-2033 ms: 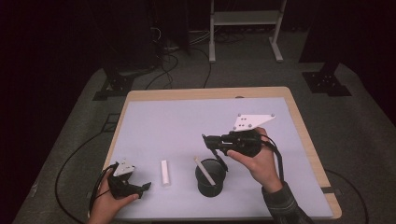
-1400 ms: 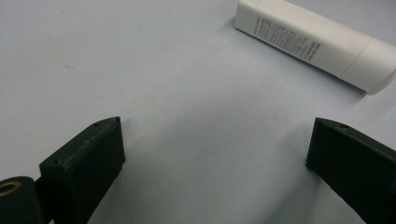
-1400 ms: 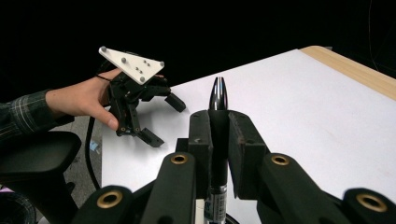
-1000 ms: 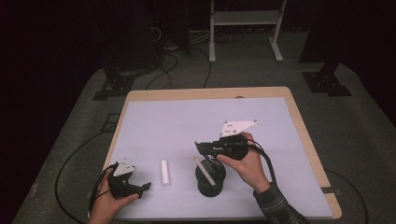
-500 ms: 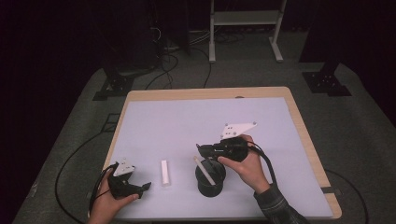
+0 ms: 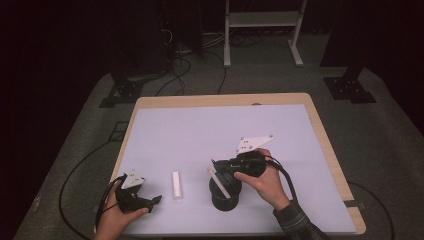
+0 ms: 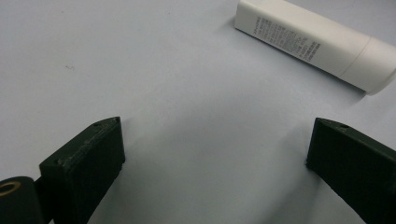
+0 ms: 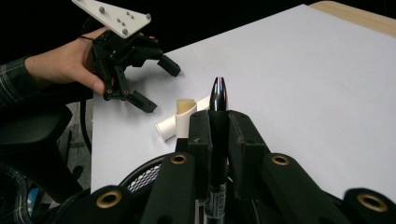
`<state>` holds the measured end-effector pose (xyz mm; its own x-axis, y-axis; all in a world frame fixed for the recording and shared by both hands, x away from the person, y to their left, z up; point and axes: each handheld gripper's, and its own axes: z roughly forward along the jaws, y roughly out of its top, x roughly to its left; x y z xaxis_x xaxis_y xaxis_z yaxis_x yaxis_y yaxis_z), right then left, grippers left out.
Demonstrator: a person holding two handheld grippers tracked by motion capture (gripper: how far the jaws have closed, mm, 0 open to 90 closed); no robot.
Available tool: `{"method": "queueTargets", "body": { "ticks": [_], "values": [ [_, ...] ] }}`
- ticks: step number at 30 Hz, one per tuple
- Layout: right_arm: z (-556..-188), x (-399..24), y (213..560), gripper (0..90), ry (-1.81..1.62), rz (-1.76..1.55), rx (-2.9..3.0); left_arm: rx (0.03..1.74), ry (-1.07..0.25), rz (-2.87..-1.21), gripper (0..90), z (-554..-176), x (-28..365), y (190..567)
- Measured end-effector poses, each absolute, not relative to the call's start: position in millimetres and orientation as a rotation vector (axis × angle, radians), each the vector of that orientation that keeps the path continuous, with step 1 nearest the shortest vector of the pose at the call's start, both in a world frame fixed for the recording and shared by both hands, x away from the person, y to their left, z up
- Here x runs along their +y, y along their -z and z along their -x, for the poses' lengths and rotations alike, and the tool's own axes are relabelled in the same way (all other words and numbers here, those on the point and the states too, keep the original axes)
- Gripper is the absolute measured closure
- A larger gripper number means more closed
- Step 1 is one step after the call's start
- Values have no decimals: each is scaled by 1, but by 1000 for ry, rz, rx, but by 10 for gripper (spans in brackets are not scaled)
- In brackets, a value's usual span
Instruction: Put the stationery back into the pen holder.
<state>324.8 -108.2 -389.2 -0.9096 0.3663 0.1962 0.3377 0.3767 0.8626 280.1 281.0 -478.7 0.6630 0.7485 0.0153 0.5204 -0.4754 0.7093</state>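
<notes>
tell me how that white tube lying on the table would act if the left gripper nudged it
The white cylindrical tube with a cap looks round and lies flat on the pale blue table surface, so it would probably roll sideways. It seems rigid plastic, likely stiff. It looks small, so probably light, and its smooth skin may slip in the open left gripper.

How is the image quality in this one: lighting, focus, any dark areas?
High view: the table is evenly lit, the surrounding floor and background fall into near-black, and the picture is soft. Left gripper view: bright and sharp on the white tube, with a faint shadow between the claw jaws. Right gripper view: the pen is crisp, the nearest claw parts blur, the upper left is black.
</notes>
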Motion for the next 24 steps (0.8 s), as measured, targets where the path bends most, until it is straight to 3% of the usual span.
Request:
{"method": "queueTargets", "body": {
  "ticks": [24],
  "values": [
    [-320, -112, 400, 759, -1584, -668, 2616, 976, -427, -2181, 32, -280, 281, 479]
  ]
}}
